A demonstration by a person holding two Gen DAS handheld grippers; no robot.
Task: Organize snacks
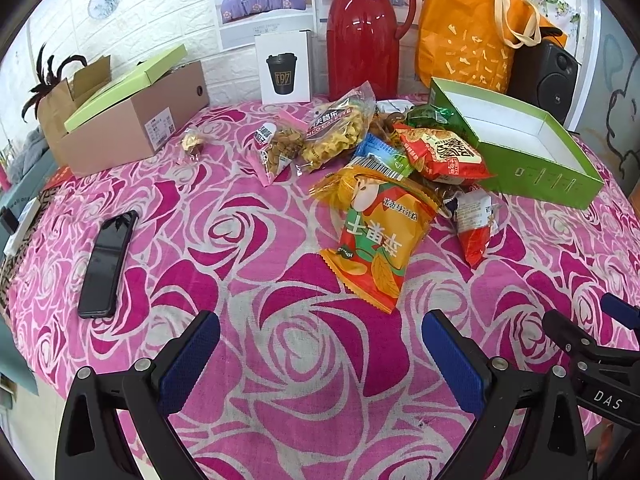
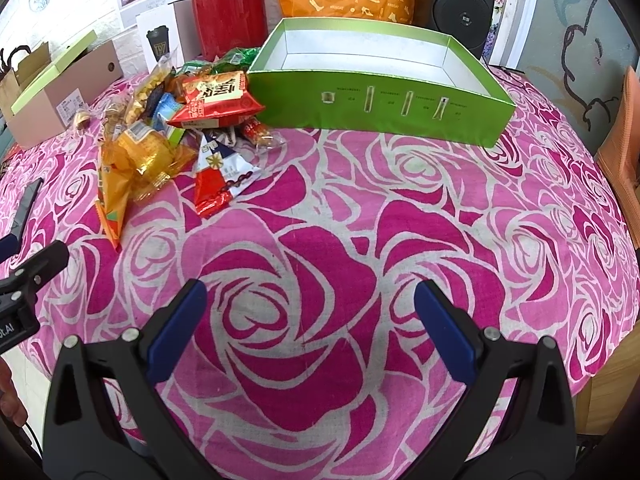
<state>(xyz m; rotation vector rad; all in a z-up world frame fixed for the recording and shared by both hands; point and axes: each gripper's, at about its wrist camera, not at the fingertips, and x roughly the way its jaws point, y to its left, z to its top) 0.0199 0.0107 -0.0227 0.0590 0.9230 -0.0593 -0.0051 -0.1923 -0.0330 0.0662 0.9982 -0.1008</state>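
A pile of snack packets lies mid-table. An orange and green packet [image 1: 376, 236] is nearest my left gripper [image 1: 320, 356], which is open and empty just below it. Behind it lie a red packet [image 1: 444, 152], a clear bag of yellow snacks [image 1: 336, 128] and a pink-edged bag [image 1: 276, 148]. An open green box [image 1: 536, 176] with a white inside stands right of the pile, empty. In the right wrist view the box [image 2: 380, 108] is ahead and a red and white packet [image 2: 220, 180] lies left. My right gripper [image 2: 310, 320] is open and empty over the cloth.
A black phone [image 1: 106, 264] lies at the left on the pink rose tablecloth [image 1: 280, 280]. A cardboard box [image 1: 132, 124] with a green lid, a white cup box [image 1: 285, 68], a red thermos [image 1: 364, 32], an orange bag [image 1: 472, 28] and a black speaker [image 1: 544, 76] stand along the back.
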